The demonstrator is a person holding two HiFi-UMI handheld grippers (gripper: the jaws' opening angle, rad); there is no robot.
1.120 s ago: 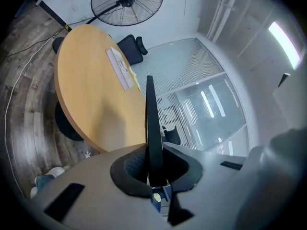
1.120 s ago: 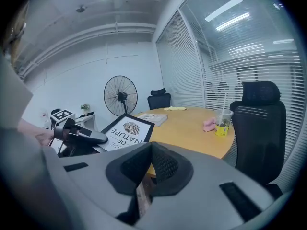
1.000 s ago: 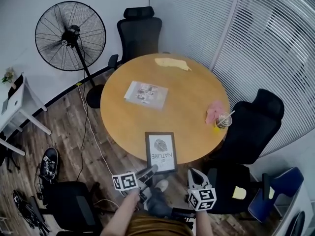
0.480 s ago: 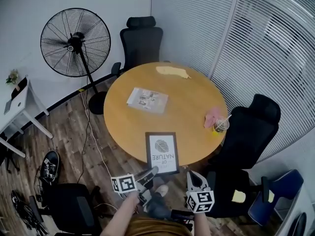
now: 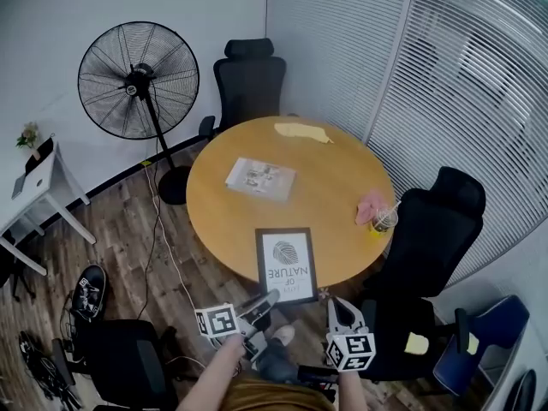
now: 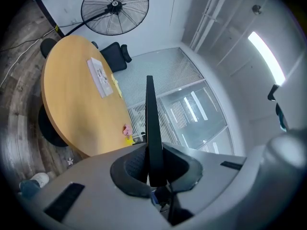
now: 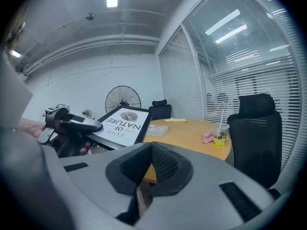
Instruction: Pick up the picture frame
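Note:
The black picture frame [image 5: 286, 265] with a white print reading "LOVE OF NATURE" is held in the air over the near edge of the round wooden table [image 5: 325, 187]. My left gripper [image 5: 260, 306] is shut on the frame's near edge. In the left gripper view the frame [image 6: 149, 123] shows edge-on, rising straight out from between the jaws. In the right gripper view the frame [image 7: 121, 123] is at the left, tilted, with the left gripper [image 7: 85, 125] clamped on its corner. My right gripper [image 5: 336, 312] is shut with nothing in it, to the right of the frame.
On the table lie a magazine [image 5: 260, 177], a yellow cloth [image 5: 301, 132], a pink cloth [image 5: 372, 205] and a cup with a straw [image 5: 384, 220]. Black office chairs [image 5: 432, 229] stand around the table. A standing fan [image 5: 139, 79] is at the back left.
The left gripper has lifted the frame higher and tilted it up. In the left gripper view the table has dropped further away. The right gripper stays shut and idle.

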